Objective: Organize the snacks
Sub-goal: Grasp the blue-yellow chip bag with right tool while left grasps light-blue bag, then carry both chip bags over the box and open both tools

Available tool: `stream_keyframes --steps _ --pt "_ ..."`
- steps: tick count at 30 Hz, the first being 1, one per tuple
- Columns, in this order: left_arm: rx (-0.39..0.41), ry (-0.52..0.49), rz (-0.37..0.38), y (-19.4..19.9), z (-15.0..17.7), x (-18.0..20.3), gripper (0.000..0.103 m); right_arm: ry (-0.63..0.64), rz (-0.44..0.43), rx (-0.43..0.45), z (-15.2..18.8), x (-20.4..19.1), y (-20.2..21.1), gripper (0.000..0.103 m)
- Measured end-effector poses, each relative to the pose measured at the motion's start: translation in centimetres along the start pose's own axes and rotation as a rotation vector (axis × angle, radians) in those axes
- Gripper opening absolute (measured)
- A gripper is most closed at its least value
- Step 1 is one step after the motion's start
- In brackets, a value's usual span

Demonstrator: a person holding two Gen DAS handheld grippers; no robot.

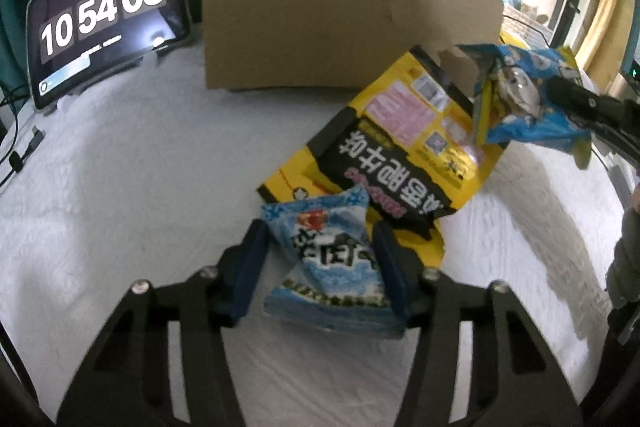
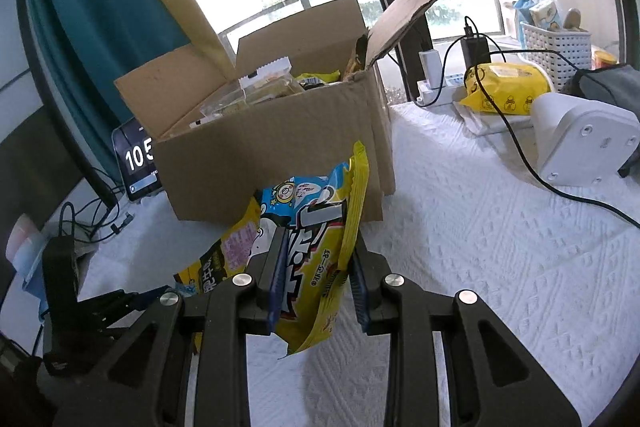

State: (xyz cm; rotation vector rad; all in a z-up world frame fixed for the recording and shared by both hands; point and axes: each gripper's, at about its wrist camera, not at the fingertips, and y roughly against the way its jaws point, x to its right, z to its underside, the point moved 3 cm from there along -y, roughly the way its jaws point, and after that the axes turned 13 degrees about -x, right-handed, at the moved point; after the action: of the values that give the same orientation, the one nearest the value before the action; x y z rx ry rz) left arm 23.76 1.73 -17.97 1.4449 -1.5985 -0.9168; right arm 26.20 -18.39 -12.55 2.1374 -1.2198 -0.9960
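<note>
My left gripper [image 1: 320, 231] is shut on a pale blue snack packet [image 1: 332, 267], which is pinched in at its middle and lies low over the white cloth. Just beyond it, a large yellow and black snack bag [image 1: 400, 155] lies flat in front of the open cardboard box [image 1: 344, 23]. My right gripper [image 2: 320, 239] is shut on a blue and yellow snack bag [image 2: 312, 203] and holds it upright above the table, near the box's [image 2: 260, 147] front right corner. The left wrist view shows that same bag [image 1: 528, 99] hanging at the right. Several snack packs lie inside the box.
A tablet showing a clock [image 1: 104, 27] stands left of the box, with cables beside it. To the right are a white device [image 2: 580, 143], a yellow wipes pack [image 2: 504, 91], a white basket [image 2: 556, 43] and a black cable. A white textured cloth [image 1: 140, 187] covers the table.
</note>
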Motion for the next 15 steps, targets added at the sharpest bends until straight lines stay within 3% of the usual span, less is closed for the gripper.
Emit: stream_keyframes --steps 15 --pt "0.035 -0.034 0.01 2.2 2.0 1.2 0.047 0.025 0.028 -0.004 1.1 -1.4 1.0 0.03"
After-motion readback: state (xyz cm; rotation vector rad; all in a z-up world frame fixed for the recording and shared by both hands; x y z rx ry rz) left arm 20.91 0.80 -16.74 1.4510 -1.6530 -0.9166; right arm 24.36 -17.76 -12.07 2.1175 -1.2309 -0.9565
